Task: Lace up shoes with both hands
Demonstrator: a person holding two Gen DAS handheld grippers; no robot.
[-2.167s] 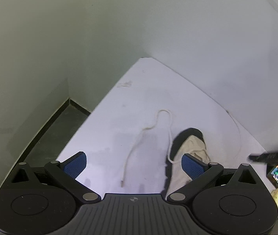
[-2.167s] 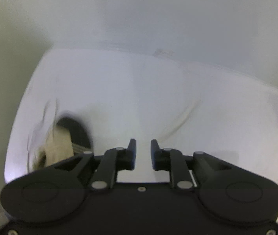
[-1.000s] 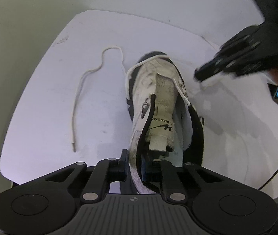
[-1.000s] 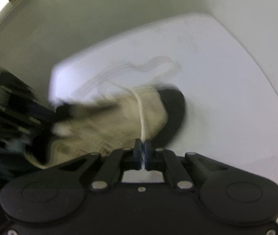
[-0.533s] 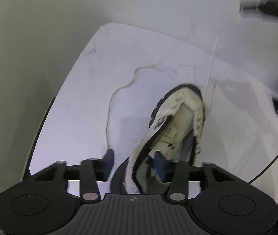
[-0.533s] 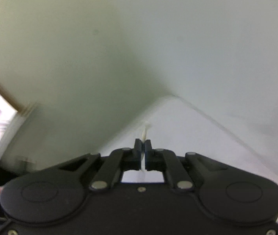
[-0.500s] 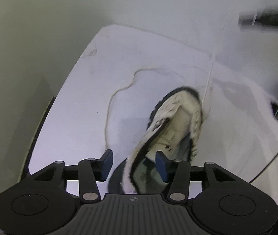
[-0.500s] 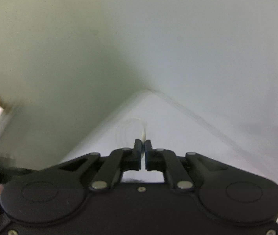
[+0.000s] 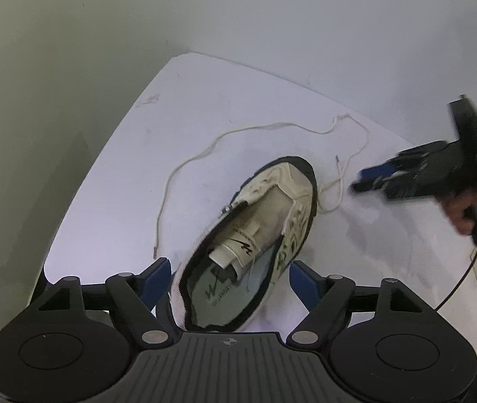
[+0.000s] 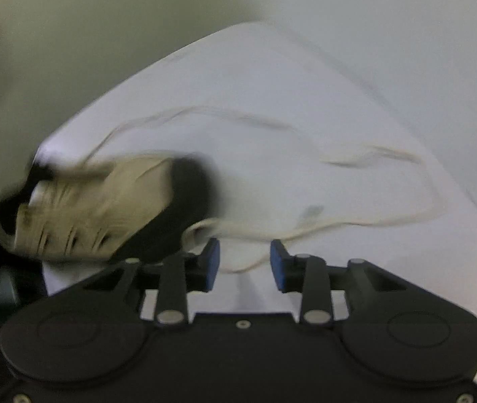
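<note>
beige shoe, white lace, tongs opening

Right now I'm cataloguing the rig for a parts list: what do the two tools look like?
Both are matte black. The left tool has two linkage fingers with silver pivot pins, blue pads, round housings and a ribbed grey centre plate with a small crosshair mark. The right tool has the same black linkages, silver pins and blue pads; a black handle is gripped below it.
</note>
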